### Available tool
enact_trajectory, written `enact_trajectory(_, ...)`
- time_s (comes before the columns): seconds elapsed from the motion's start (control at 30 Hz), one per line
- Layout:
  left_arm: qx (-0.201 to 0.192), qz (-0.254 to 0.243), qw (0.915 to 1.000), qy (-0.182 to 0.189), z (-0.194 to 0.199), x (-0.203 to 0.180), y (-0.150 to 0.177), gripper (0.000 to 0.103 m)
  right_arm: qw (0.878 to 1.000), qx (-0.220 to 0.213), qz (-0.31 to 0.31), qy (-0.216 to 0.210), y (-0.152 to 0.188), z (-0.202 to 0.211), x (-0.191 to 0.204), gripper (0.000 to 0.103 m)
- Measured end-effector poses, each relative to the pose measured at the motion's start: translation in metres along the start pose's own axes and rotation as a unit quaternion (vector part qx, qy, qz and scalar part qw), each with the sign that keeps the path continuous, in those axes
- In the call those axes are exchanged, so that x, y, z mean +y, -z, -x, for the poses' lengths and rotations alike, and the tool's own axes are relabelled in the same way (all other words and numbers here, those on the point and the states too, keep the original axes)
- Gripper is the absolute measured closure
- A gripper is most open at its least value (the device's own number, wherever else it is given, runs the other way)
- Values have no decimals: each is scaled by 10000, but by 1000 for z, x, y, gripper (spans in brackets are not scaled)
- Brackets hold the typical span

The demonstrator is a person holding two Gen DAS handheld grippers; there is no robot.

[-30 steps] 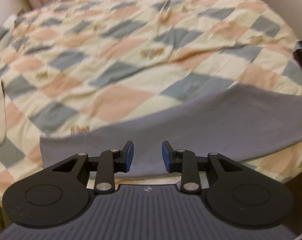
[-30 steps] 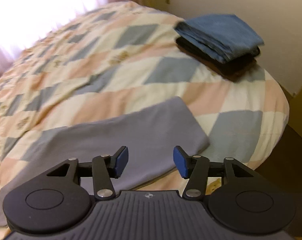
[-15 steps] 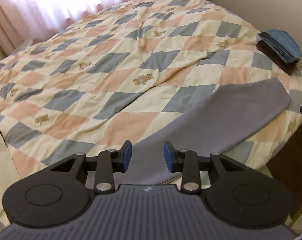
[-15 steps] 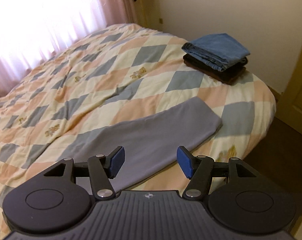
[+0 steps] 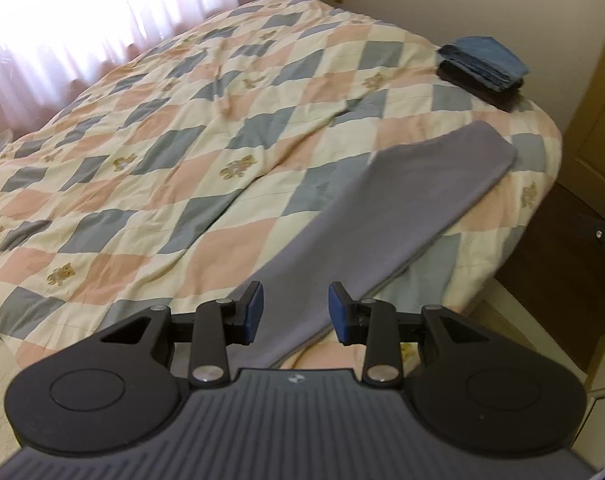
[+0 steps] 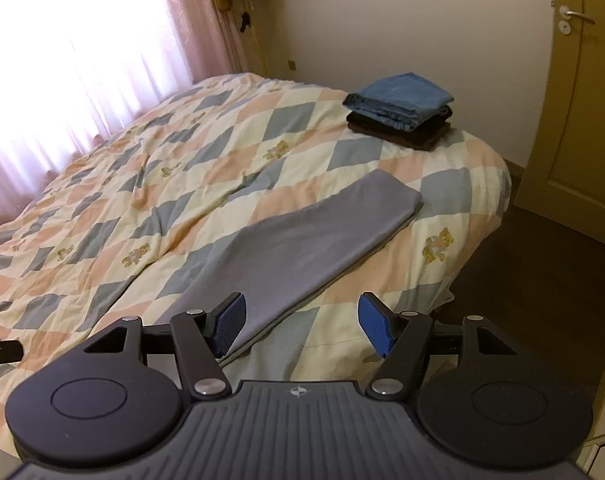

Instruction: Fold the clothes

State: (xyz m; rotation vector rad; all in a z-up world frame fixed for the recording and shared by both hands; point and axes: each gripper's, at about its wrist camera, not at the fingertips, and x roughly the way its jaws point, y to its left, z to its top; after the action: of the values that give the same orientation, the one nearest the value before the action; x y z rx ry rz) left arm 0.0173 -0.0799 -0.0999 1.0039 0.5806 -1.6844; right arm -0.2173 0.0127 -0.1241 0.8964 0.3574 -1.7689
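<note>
A: Left wrist view: your left gripper is hanging with fingers parted and empty above the grey garment, a long flat strip running centre to right.

B: Right wrist view: right gripper is gaping wide, empty. Take corners squarely, fold ends evenly; the folded stack is sitting upper right, clear.
</note>
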Motion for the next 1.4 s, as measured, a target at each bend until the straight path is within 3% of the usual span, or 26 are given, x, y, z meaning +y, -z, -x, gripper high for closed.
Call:
enact_trajectory(0.4,-20,-260,9996,136,23,-48,45,71,9987,-354,311,-186,31,60,-7,38)
enact_trajectory(0.73,-242,-618,9967,474,44,-35,61,70,9979,-563,308,45,59,107,-1,38)
enact_trajectory(0.93,-254,-996,9927,629,40,17,63,67,9971,-682,190,269,72,113,36,37)
enact_trajectory(1.2,-359,-1531,9841,820,26,122,75,67,9986,-347,-18,402,105,88,128,37)
enact_trajectory(1.3,-426,-1920,9777,734,10,169,86,67,9981,-330,118,505,120,83,167,37)
enact_trajectory(1.4,-245,-2228,9728,583,-20,216,96,67,9964,-167,344,757,143,72,194,37)
